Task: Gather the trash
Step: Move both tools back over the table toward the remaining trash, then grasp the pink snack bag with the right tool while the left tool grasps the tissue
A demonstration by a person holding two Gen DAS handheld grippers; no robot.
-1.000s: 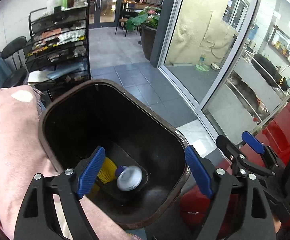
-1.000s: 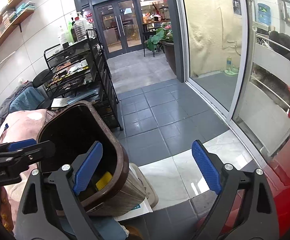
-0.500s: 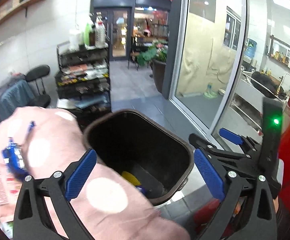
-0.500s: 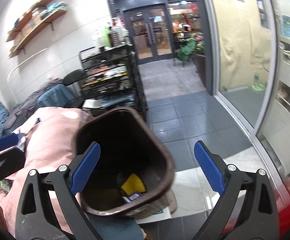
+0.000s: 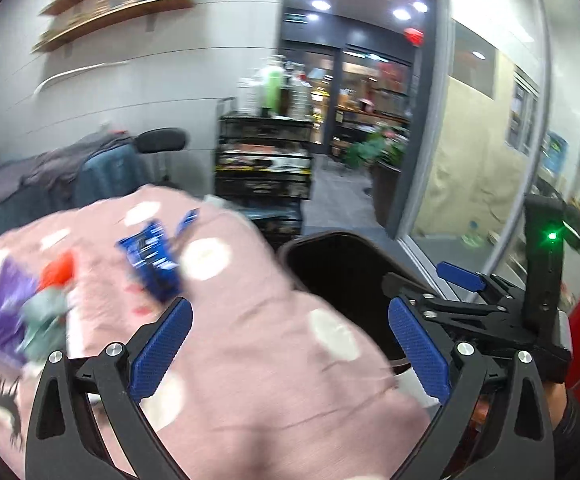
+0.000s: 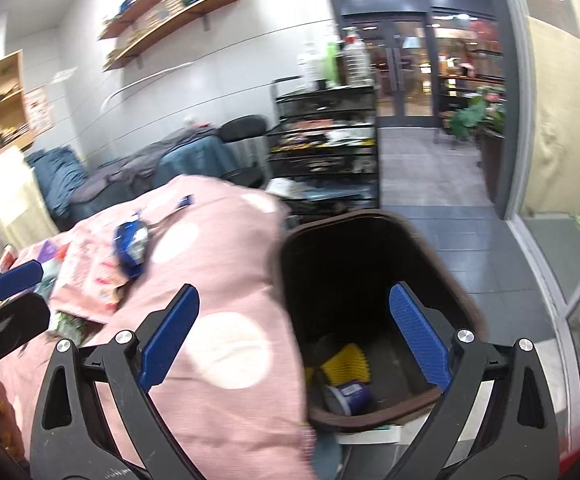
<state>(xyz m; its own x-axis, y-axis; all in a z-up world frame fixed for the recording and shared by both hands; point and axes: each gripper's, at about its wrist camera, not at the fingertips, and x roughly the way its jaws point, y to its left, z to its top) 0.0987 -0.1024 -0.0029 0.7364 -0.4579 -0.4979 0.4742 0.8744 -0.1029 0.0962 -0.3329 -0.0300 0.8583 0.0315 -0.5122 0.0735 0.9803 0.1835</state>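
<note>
Brown bin [image 6: 373, 264] beside pink spotted cloth [image 6: 226, 280], left claw [image 5: 290, 354] and right claw [image 6: 293, 338] both spread wide, empty

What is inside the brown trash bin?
In the brown trash bin, a yellow ribbed thing and a purple-labelled can lie at the bottom. The near wall and the pink spotted cloth hide the rest.

Black hand-held gripper [image 5: 290, 344], blue pads [image 5: 162, 350] (silver screws, apparently).

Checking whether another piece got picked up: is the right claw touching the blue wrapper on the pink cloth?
Apart. In the right wrist view the right claw stands open and empty, with pink cloth showing between it and the blue wrapper.
</note>
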